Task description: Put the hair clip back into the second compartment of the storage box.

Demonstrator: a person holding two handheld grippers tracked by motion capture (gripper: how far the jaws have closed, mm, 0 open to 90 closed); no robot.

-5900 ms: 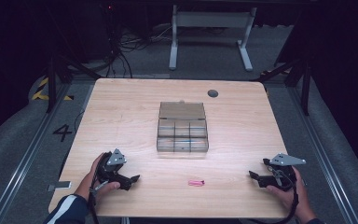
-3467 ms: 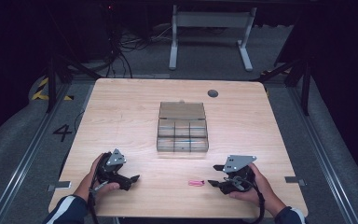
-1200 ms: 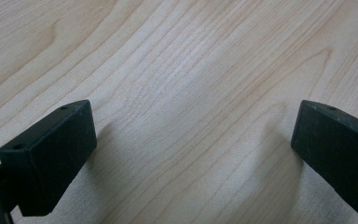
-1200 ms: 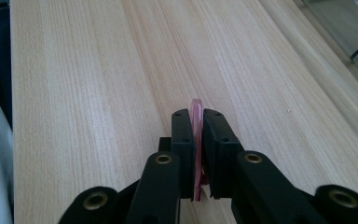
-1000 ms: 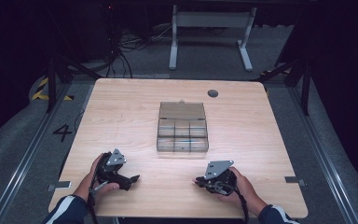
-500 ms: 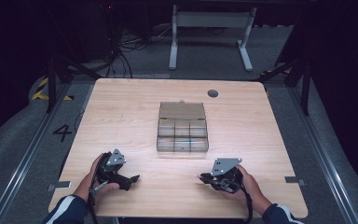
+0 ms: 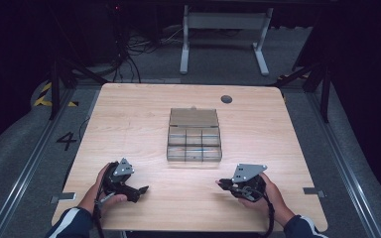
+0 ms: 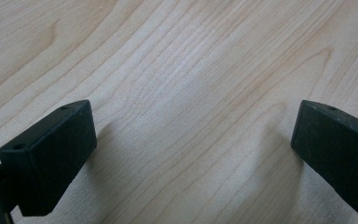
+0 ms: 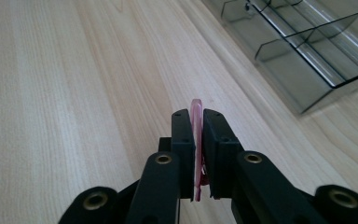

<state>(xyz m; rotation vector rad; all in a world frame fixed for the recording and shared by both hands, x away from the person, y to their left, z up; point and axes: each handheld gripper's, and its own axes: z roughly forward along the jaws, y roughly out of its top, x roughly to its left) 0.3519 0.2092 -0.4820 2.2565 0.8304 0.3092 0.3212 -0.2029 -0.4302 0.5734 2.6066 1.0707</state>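
Right gripper (image 9: 196, 135) pinches a thin pink translucent piece (image 9: 196, 111); left gripper (image 8: 193, 140) gapes wide over grained wood table (image 8: 177, 70).

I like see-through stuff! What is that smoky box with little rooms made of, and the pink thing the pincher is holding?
The smoky clear divided box looks like hard, glossy plastic: its thin walls are see-through and catch light. The thin pink piece between the right gripper jaws looks like translucent plastic, though that's less certain.

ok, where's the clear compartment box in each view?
High view: clear compartment box at table centre, beyond both claws.
Left gripper view: not in it; wood between open jaws.
Right gripper view: box at top right.
Shared landmark: wood-grain table.
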